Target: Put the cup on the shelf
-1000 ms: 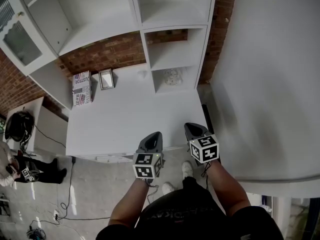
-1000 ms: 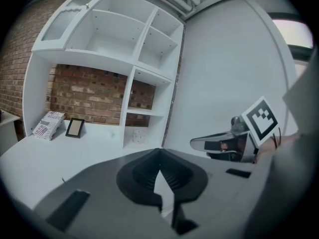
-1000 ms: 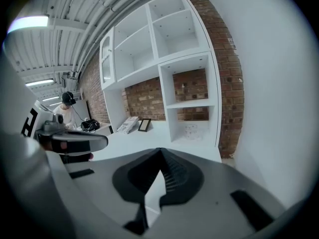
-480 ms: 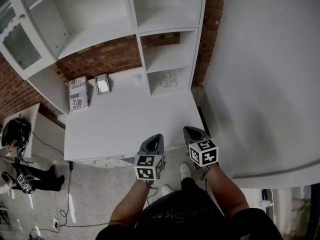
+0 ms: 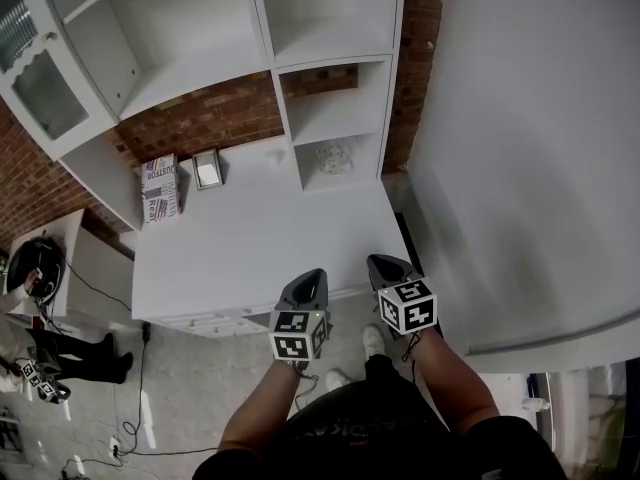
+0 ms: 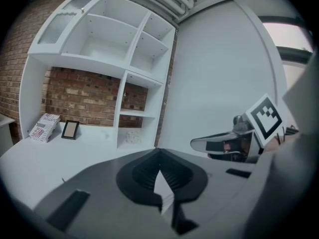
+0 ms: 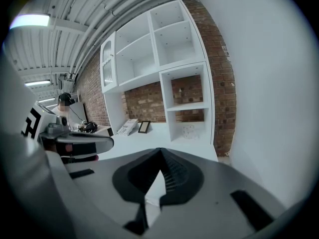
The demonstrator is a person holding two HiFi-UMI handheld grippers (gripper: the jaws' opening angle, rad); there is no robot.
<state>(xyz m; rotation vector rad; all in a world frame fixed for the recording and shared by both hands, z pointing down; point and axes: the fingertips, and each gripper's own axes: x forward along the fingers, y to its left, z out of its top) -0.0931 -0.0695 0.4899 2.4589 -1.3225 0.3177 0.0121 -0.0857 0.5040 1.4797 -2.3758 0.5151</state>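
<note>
A patterned, pale cup (image 5: 334, 158) stands in the lowest compartment of the white shelf unit (image 5: 330, 63), at the back of the white table (image 5: 250, 238). It also shows in the left gripper view as the cup (image 6: 132, 137) and in the right gripper view as the cup (image 7: 188, 131). My left gripper (image 5: 312, 276) and right gripper (image 5: 385, 263) hover side by side over the table's near edge, far from the cup. Both are shut with nothing in them. A small white object (image 5: 280, 151) sits on the table left of that compartment; what it is I cannot tell.
A printed box (image 5: 160, 190) and a small picture frame (image 5: 208, 169) stand against the brick wall at the table's back left. A white wall (image 5: 530, 148) fills the right side. A low side table (image 5: 70, 258), cables and a person (image 5: 40, 368) are on the left.
Both grippers stay at the table's near edge, still shut. The view has shifted a little, and the person at the left has moved lower and farther left.
</note>
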